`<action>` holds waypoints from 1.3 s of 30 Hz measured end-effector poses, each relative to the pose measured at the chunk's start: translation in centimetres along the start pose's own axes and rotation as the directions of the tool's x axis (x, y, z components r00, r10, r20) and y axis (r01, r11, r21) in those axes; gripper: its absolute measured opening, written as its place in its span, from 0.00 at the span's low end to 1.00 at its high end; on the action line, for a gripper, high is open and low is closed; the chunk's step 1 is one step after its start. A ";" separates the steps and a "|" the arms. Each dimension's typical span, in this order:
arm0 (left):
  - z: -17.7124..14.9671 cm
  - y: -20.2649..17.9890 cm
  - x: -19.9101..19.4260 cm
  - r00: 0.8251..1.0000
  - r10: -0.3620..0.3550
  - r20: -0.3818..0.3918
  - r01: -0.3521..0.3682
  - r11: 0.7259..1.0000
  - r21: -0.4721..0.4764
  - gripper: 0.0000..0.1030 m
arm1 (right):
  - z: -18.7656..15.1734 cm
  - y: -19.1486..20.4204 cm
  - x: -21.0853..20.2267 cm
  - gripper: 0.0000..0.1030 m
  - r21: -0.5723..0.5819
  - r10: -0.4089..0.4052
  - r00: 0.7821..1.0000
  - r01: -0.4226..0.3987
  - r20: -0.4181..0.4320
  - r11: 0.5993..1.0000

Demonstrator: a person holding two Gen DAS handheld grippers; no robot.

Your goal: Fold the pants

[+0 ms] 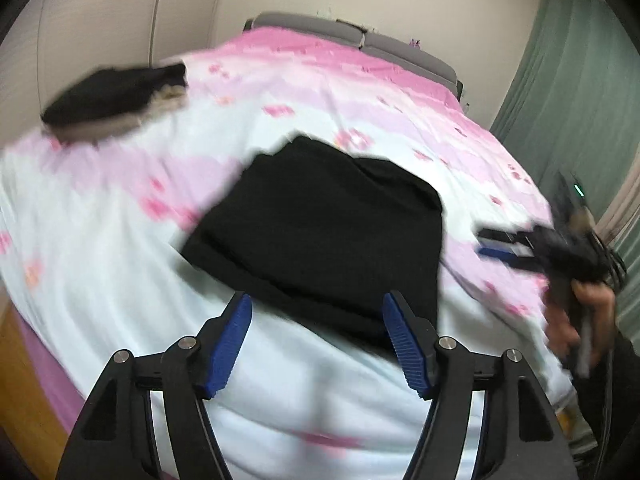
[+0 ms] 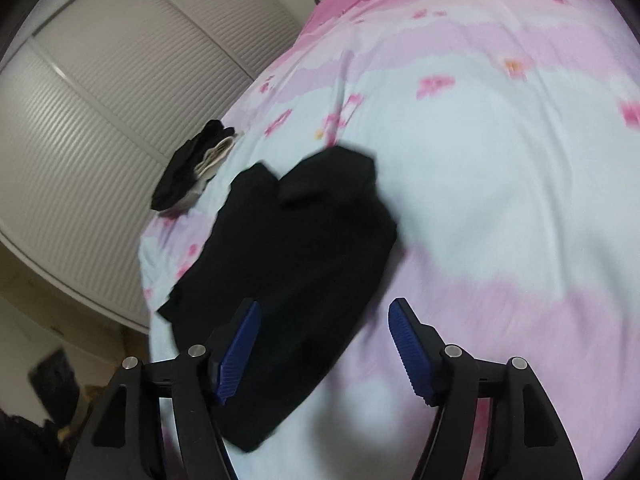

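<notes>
Bedding in pale blue and pink with a small flower print (image 1: 120,240) covered a wide bed and filled most of both wrist views. Black pants (image 1: 320,228) lay on it near the close edge, already folded down into a compact, roughly rectangular bundle with one corner of the top layer lifted and creased. A small stack of folded clothes (image 1: 116,100), dark over beige, sat well apart toward the bed's far left corner, near a slatted wardrobe door (image 2: 100,120). The left gripper (image 1: 316,344) hovered just short of the bundle's near edge, its blue ribbed pads spread wide and holding nothing. The right gripper (image 2: 324,348) hung over the bundle's lower right edge, likewise spread wide and empty. Both views were blurred. The fabric looked soft, light and limp, so it would likely sag and slide out of shape if lifted by one point; pinching through all layers at two corners of one edge seemed the safest hold.
</notes>
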State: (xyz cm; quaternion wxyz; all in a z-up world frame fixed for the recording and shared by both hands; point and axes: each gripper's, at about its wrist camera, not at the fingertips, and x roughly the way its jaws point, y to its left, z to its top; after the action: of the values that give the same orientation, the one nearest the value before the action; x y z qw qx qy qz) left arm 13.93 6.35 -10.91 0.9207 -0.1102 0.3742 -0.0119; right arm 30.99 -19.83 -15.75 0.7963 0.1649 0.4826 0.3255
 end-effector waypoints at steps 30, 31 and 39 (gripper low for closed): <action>6.5 7.4 10.8 0.952 -0.269 -0.145 0.288 0.948 0.136 0.69 | -11.5 5.2 3.9 0.67 0.342 -0.225 0.959 0.155 0.175 0.927; 6.4 7.2 11.3 0.948 -0.276 -0.160 0.298 0.944 0.140 0.69 | -11.5 5.1 3.9 0.67 0.343 -0.221 0.960 0.152 0.172 0.927; 5.3 8.8 15.3 0.924 -0.269 -0.272 0.295 0.954 0.060 0.64 | -11.9 5.1 4.2 0.67 0.331 -0.231 0.959 0.167 0.163 0.929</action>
State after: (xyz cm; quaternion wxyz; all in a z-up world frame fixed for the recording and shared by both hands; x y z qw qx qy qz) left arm 28.07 14.37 -19.63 0.8565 -0.1144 0.4710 -0.1772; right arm 20.05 -13.86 -21.25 0.8331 0.2712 0.4602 0.1434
